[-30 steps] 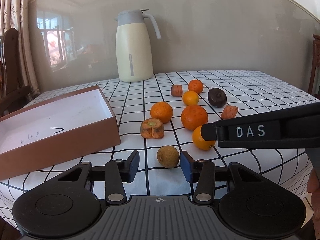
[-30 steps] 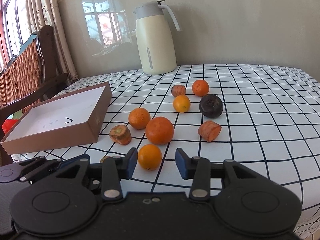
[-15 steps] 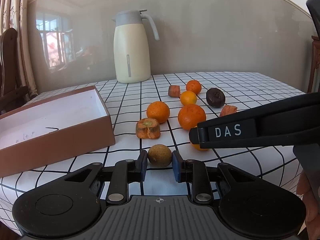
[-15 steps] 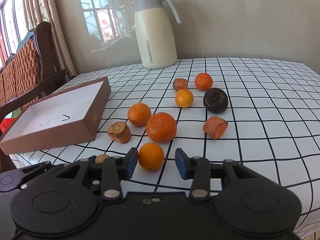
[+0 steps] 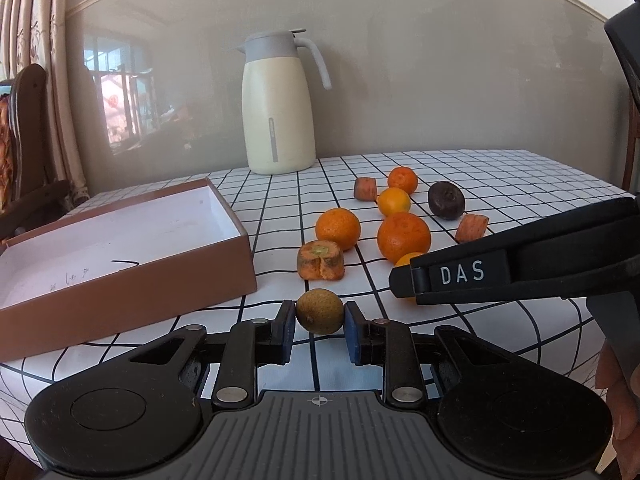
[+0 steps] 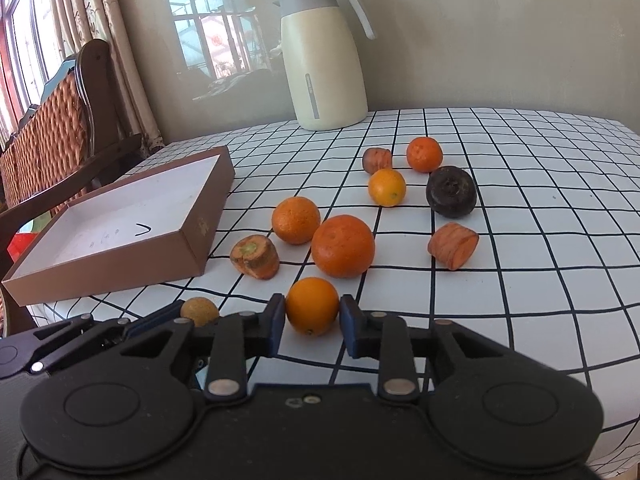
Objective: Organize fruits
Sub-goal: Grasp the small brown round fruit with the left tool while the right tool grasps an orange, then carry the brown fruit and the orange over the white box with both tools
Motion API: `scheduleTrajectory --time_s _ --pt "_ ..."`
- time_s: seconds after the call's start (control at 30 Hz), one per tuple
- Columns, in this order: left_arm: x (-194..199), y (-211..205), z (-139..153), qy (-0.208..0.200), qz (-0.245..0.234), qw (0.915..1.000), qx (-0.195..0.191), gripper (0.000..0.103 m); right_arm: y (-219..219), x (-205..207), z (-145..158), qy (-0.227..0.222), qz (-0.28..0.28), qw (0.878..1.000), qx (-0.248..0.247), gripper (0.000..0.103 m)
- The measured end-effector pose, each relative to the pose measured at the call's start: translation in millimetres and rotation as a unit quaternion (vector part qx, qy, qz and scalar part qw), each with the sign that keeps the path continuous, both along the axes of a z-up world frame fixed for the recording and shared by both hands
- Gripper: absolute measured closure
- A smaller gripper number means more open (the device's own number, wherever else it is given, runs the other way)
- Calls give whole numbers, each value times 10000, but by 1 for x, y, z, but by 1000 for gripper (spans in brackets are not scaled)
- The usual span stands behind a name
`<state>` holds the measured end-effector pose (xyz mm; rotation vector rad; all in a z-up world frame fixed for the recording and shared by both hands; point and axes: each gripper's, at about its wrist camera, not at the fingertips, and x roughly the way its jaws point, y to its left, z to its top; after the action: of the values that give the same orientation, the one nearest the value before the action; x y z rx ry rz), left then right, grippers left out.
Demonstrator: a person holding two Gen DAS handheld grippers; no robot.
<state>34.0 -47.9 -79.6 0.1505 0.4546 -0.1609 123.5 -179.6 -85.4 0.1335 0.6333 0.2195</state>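
Left gripper [image 5: 320,322]: blue pads pressed on both sides of a small brownish-green fruit [image 5: 320,311], which sits at the near edge of the bench [image 6: 520,280]. Jaws have just been closing, fruit between them.

Right gripper [image 6: 312,322]: pads pinching a small orange [image 6: 312,306], also near the front edge, just right of the brown fruit. Its jaws have just been closing too, orange between them. In the left wrist view the right gripper's black finger, lettered DAS, crosses in from the right and hides most of this orange.

Count, near to far:
- Orange citrus, five: the gripped one; a large orange [image 6: 343,246] just behind it; a medium orange [image 6: 296,220] to its left; a small yellow-orange one [image 6: 387,187] further back; a far orange [image 6: 424,154].
- Carrot chunks, three: one with a greenish top [image 6: 255,257] beside the medium orange; one at right [image 6: 453,246]; one far back [image 6: 377,160].
- One dark, nearly black round fruit [image 6: 451,191], kind hard to tell.
- One brownish-green fruit, the one in the left gripper.

One shallow brown box [image 6: 120,256], white inside, faint pen marks on its floor, illegible. It stands left of the fruit, with nothing in it.

One cream jug [image 6: 324,60] with grey lid, at the far edge by the wall.

Wooden chair [image 6: 52,136] at left, cut off by the frame. Part of a hand [image 5: 618,412] at the right edge of the left wrist view, mostly out of frame.
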Motion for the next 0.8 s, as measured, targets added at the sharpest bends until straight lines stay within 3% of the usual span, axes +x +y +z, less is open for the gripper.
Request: scheduleTrajectory --time_s 0.07,0.57,0.8 --pt "1 3 0 8 47 10000 -15 77 -2 3 -1 60 -37 9999 81 78" --pt "3 20 1 55 237 9993 -272 77 -1 -5 0 -64 -149 9999 -43 82" --pt "-6 39 10 -67 342 9987 -367 77 7 -25 7 -221 103 9996 -109 82"
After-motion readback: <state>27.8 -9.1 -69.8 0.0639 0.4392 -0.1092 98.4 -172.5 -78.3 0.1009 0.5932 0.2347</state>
